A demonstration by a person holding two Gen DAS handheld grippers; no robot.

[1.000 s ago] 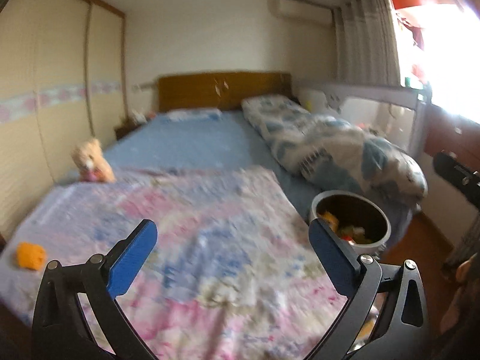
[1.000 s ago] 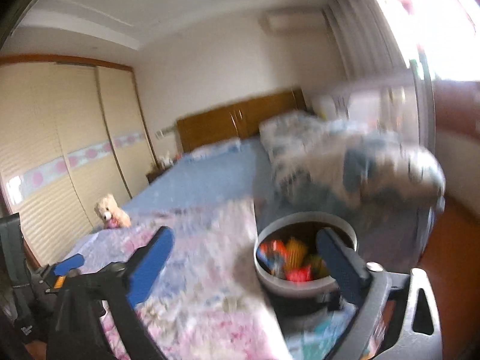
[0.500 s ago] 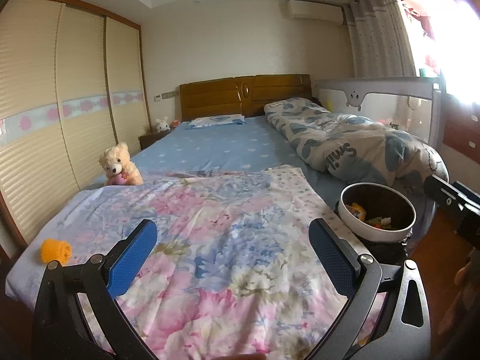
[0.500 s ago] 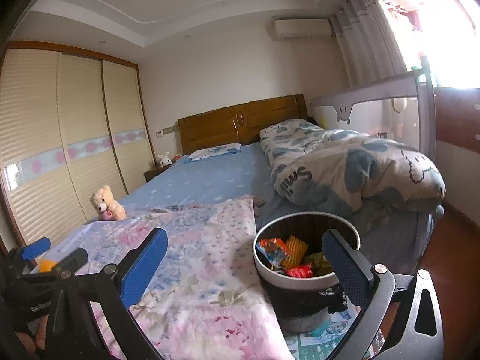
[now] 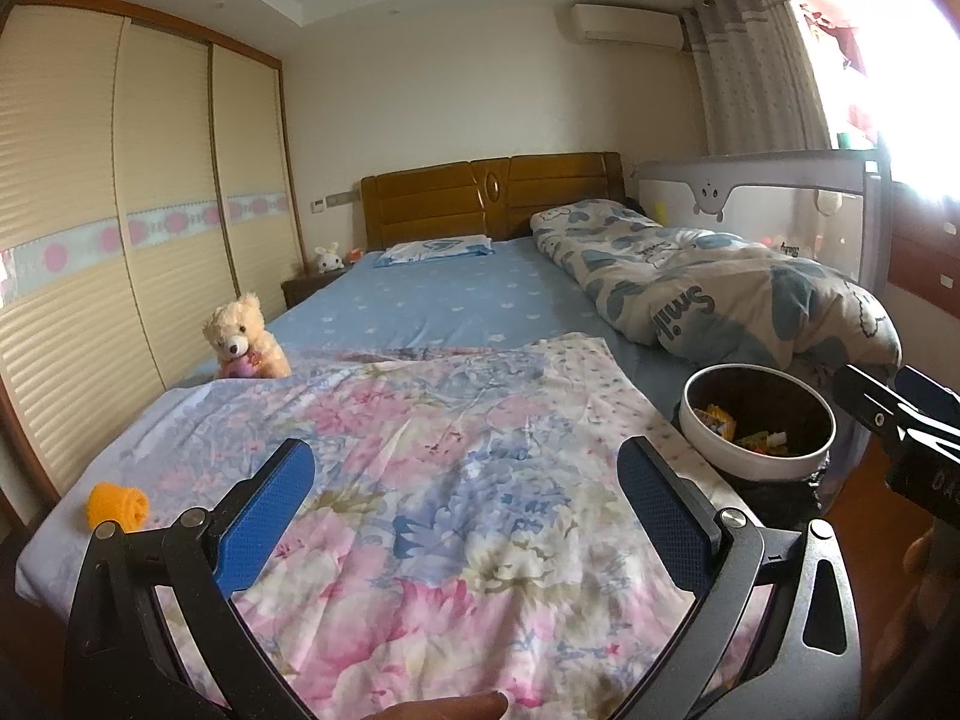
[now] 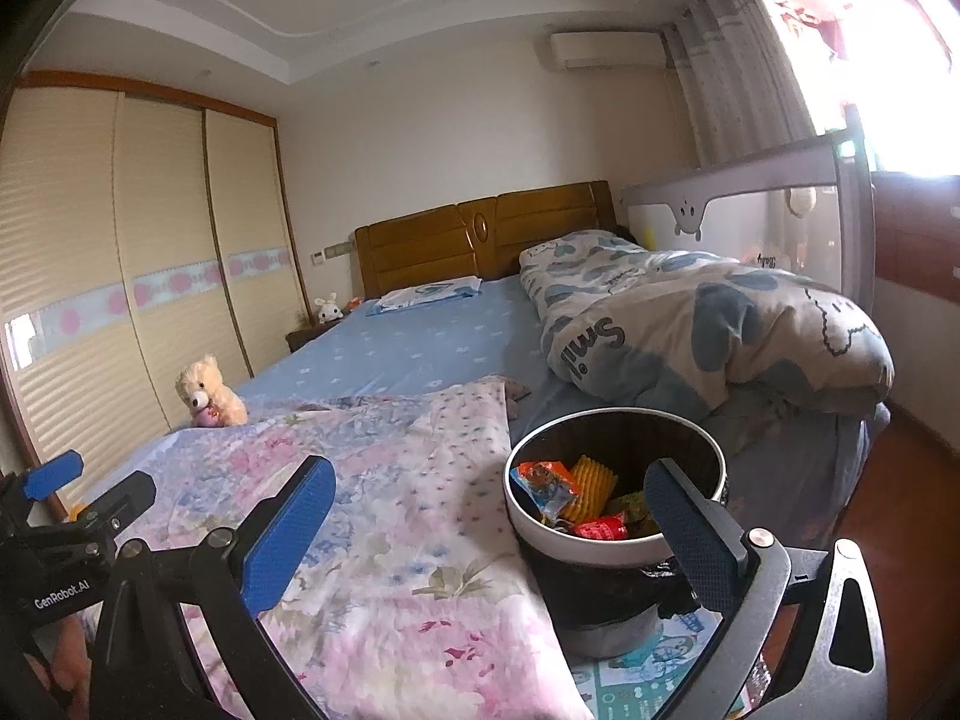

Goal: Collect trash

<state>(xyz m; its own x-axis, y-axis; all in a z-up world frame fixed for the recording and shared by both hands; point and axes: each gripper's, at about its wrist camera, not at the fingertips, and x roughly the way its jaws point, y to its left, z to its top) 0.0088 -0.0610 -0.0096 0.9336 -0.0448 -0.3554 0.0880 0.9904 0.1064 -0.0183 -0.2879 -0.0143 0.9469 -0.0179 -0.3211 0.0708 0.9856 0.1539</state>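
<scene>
A round white-rimmed trash bin (image 6: pixel 618 552) with a black liner stands at the bed's right foot corner; it also shows in the left wrist view (image 5: pixel 696 450). Colourful snack wrappers (image 6: pixel 570 498) lie inside it. An orange crumpled item (image 5: pixel 118 505) lies on the bed's near left corner. My left gripper (image 5: pixel 465 504) is open and empty above the floral blanket (image 5: pixel 456 480). My right gripper (image 6: pixel 489 522) is open and empty, its right finger in front of the bin.
A teddy bear (image 5: pixel 243 339) sits at the bed's left edge. A rolled quilt (image 5: pixel 708 282) lies along the right side beside a grey bed rail (image 5: pixel 750 180). Wardrobe doors (image 5: pixel 90 228) line the left wall. Wooden floor (image 6: pixel 900 480) is on the right.
Both views have steadied after motion blur and tilted slightly upward. The bin sits a little farther right in the left wrist view. Both grippers stay open.
</scene>
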